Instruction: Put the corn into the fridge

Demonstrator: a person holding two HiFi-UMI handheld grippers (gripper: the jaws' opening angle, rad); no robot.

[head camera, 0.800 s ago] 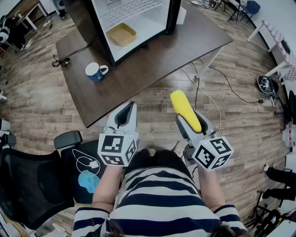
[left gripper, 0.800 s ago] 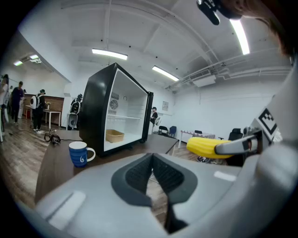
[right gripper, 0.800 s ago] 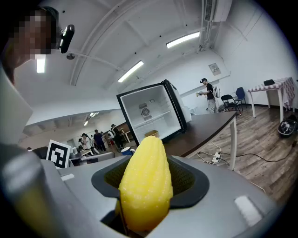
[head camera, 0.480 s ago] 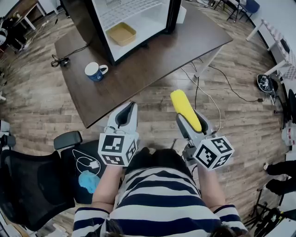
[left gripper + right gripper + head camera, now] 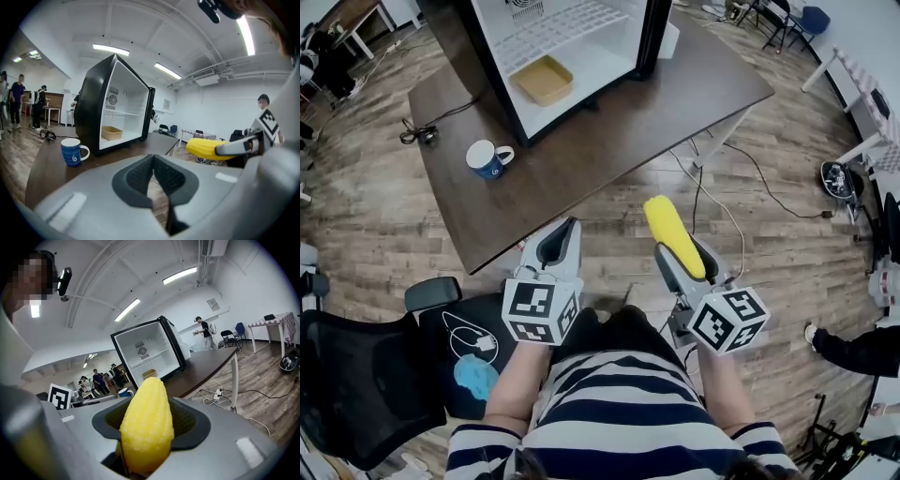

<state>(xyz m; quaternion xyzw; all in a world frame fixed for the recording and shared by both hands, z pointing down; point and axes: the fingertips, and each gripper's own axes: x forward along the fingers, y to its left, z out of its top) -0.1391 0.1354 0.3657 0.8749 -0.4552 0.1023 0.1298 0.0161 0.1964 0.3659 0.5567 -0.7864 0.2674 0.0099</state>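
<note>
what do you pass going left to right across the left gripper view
blue mug → open fridge → corn

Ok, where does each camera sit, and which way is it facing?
Head view: on the person's head, looking steeply down at the table and open fridge; torso, left tool and right tool show.
Left gripper view: on the left tool, looking along its shut jaws toward the mug and fridge; right tool with the corn at right.
Right gripper view: on the right tool, looking along the held corn toward the fridge; left tool's marker cube at lower left.
Shared: all three show the fridge's tan tray.
</note>
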